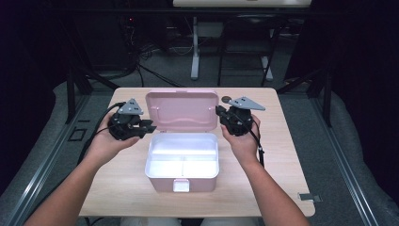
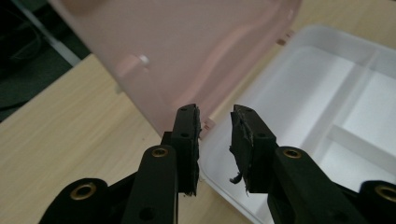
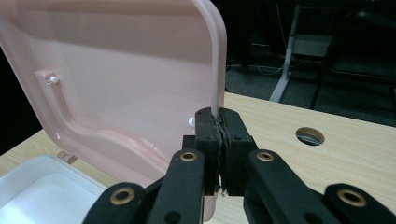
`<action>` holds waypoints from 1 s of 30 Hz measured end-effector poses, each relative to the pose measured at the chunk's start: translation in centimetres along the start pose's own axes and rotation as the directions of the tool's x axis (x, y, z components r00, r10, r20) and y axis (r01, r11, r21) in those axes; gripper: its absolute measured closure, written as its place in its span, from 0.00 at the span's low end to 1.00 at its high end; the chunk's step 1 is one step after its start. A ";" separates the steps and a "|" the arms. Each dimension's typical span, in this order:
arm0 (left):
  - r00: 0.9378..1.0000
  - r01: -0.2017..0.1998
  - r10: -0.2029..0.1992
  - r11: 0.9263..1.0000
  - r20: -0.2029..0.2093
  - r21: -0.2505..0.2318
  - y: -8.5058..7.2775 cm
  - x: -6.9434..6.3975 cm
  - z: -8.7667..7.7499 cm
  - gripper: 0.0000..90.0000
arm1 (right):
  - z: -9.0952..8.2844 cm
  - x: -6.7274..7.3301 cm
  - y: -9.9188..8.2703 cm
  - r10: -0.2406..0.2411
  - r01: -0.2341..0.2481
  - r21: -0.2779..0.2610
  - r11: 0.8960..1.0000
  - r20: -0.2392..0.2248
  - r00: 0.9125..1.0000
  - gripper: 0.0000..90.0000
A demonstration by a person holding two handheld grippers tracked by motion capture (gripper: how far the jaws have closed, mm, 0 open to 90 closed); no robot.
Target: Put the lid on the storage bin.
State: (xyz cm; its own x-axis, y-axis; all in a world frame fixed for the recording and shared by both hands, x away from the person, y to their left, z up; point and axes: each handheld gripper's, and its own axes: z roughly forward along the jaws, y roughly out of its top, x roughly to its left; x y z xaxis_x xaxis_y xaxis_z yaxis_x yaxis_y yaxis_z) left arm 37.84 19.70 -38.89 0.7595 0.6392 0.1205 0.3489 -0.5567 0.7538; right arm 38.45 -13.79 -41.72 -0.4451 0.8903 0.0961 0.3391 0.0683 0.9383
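Note:
A pink box (image 1: pixel 181 181) stands open in the middle of the table, its white divided inside (image 1: pixel 182 157) bare. The lid (image 1: pixel 182 110) stands upright at the back. My right gripper (image 1: pixel 219 112) is shut on the lid's right edge (image 3: pixel 217 84), which runs down between its pads (image 3: pixel 218 114). In the left gripper view the white tray (image 2: pixel 327 107) lies to the right of the jaws. My left gripper (image 1: pixel 150 127) hangs just left of the box near the lid's lower corner (image 2: pixel 187 46). Its jaws (image 2: pixel 215 112) stand apart with nothing between them.
The wooden table (image 1: pixel 127 179) has a round cable hole (image 3: pixel 310 136) behind my right gripper. A white latch (image 1: pixel 181 185) sits on the box's front. Dark floor, desk legs (image 1: pixel 194 52) and cables lie beyond the table's far edge.

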 end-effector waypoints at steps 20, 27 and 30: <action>0.960 0.196 -0.237 0.950 -0.153 -0.244 0.9 2.1 0.6 0.79 | -0.3 0.1 -0.2 -0.017 0.017 -0.010 1.000 -0.002 1.000 0.97; 0.955 0.185 -0.236 0.948 -0.178 -0.260 0.8 1.8 1.1 0.89 | -0.5 0.2 -0.3 -0.021 0.021 -0.014 1.000 -0.006 1.000 0.97; 0.956 0.182 -0.234 0.947 -0.179 -0.263 0.8 1.7 1.1 0.89 | -0.6 0.1 -0.4 -0.023 0.022 -0.016 1.000 -0.014 1.000 0.97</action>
State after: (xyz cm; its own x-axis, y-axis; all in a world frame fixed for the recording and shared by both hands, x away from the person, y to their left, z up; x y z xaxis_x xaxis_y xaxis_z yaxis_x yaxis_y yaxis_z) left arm 40.00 19.82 -38.78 0.5461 0.8359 0.0544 0.3246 -0.2711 0.9062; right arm 37.81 -13.97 -41.86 -0.4640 0.8823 0.0794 0.3156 0.0809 0.9454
